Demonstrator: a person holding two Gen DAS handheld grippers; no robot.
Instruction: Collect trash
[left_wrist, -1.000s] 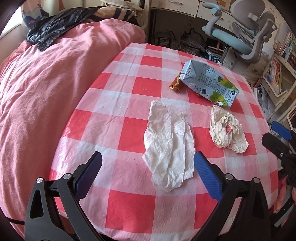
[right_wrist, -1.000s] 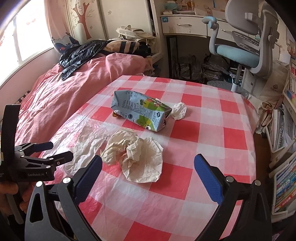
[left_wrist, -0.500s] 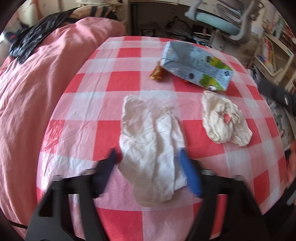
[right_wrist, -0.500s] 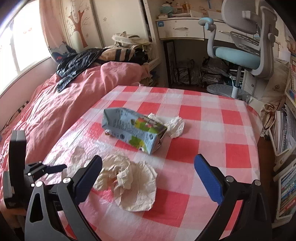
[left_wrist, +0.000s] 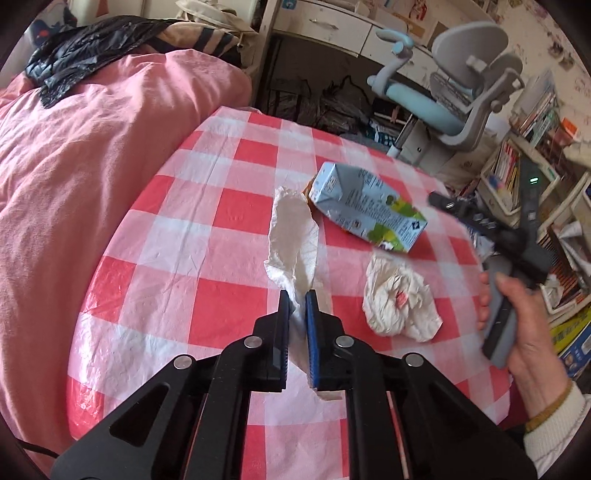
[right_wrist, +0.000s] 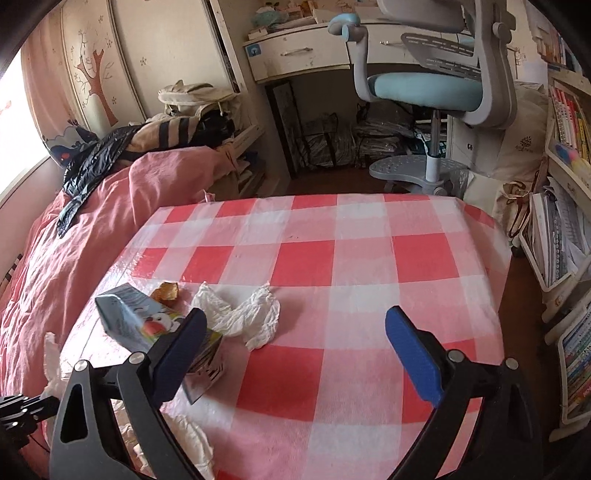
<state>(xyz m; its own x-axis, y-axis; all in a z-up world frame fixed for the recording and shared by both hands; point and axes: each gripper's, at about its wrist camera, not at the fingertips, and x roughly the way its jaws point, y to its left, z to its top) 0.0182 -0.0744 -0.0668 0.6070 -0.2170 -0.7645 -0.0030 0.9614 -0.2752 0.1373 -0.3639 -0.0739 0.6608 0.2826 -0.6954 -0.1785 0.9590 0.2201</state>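
Since a second ago, left gripper (left_wrist: 297, 306) jaws closed from wide apart onto flat white tissue (left_wrist: 293, 240), now clamped, tissue lifted off checked tablecloth (left_wrist: 207, 295), far end hanging up toward carton. Right gripper (right_wrist: 295, 343) shifted right across table; jaws wide but closing, only tablecloth between them. Milk carton (left_wrist: 365, 212) lies far centre; orange wrapper (right_wrist: 167, 290) just beyond it. Crumpled tissue wad (left_wrist: 399, 302) near right of clamped tissue. Second small tissue (right_wrist: 243, 314) beside carton, right-wrist view.
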